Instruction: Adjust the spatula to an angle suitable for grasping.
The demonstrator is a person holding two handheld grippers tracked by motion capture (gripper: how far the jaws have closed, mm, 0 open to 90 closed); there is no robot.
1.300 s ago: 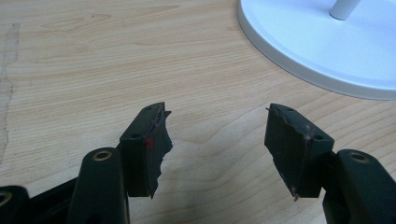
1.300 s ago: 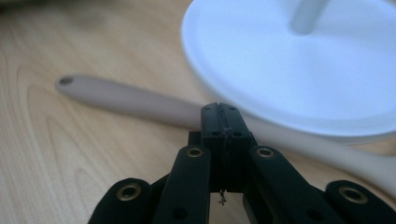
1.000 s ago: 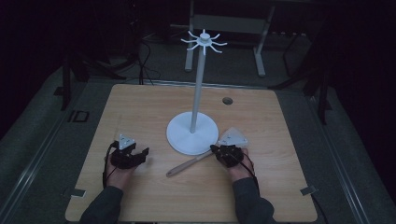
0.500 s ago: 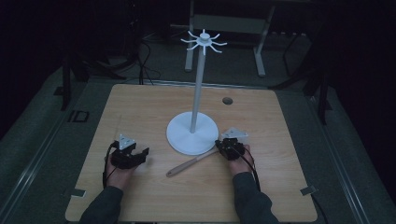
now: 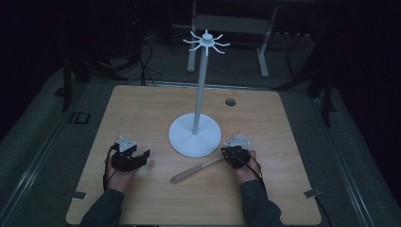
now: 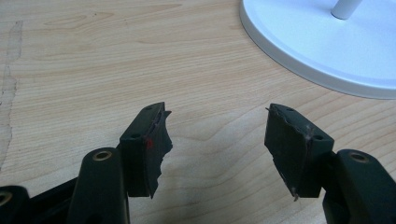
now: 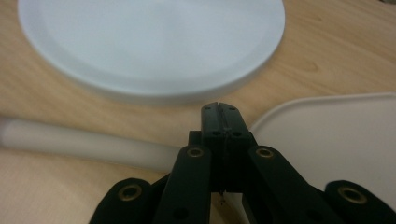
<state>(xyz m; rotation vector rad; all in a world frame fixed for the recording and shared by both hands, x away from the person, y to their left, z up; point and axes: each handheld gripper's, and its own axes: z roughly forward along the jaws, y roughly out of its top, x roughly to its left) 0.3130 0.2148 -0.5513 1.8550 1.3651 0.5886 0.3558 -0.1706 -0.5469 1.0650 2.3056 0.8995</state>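
The right gripper sits low over the near right part of the table, with its two black jaws pressed flat together and nothing clamped between them; in the right gripper view the closed tips rest directly above the spot where the spatula's handle meets its blade. The spatula lies flat on the wood, its pale handle running out to the near left and its broad flat blade lying under and to the right of the gripper. Whether the jaw tips actually touch the spatula cannot be determined. Just beyond the tips stands the round white base of the hanging stand, close to the spatula but not in contact with it. The stand rises from the middle of the table as a thin white pole topped by a ring of short radiating hooks. The left gripper rests on the near left of the table, well apart from the spatula; in the left gripper view its jaws stand wide apart over bare wood and hold nothing, with the stand's base at the far right.
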